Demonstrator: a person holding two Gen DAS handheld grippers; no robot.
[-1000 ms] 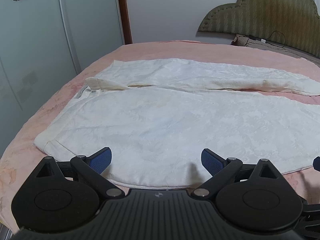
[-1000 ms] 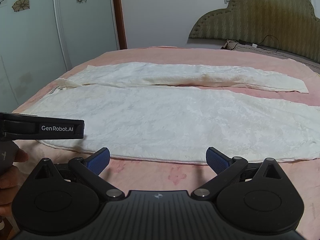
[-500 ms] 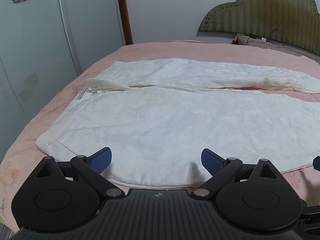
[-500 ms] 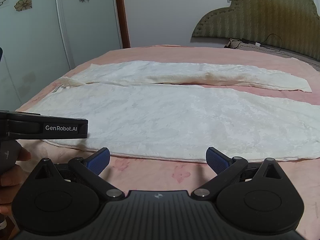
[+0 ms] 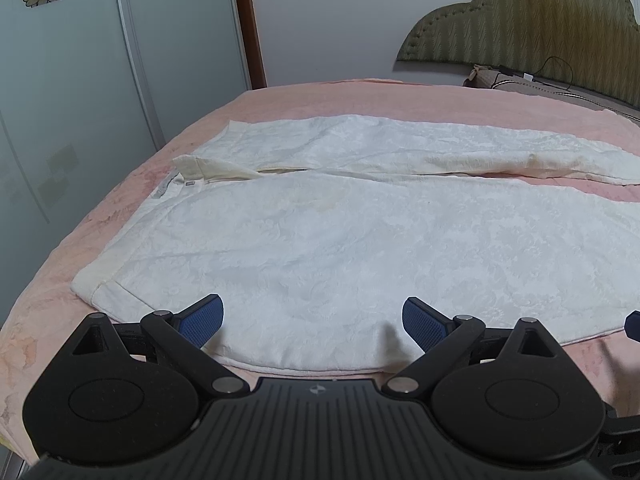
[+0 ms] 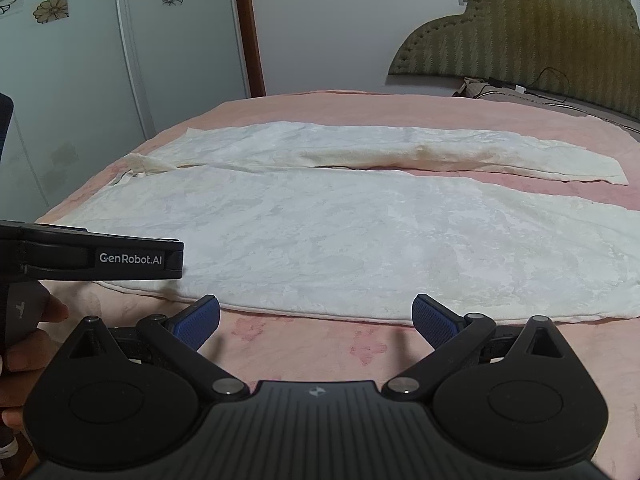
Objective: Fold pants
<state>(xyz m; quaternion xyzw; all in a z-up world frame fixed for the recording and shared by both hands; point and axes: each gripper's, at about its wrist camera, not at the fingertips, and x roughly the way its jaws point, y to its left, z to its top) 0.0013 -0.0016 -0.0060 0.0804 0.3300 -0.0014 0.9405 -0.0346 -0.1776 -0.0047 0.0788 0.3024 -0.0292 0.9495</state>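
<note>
White patterned pants [image 5: 340, 232] lie flat on the pink bed, waistband to the left, both legs stretched to the right; they also show in the right wrist view [image 6: 340, 232]. My left gripper [image 5: 312, 322] is open and empty, its blue pads over the near edge of the near leg by the waist. My right gripper [image 6: 316, 318] is open and empty, just short of the near leg's edge, over bare bedspread. The left gripper's body [image 6: 100, 260] shows at the left of the right wrist view, held by a hand.
The pink bedspread [image 6: 360, 108] extends beyond the pants. A padded headboard [image 6: 520, 36] with a cable and a pillow stands at the right. Frosted wardrobe doors [image 5: 80, 100] stand close along the bed's left edge.
Both grippers have edged slightly forward toward the near edge of the pants. Jaws stay open. The pants have not moved.
</note>
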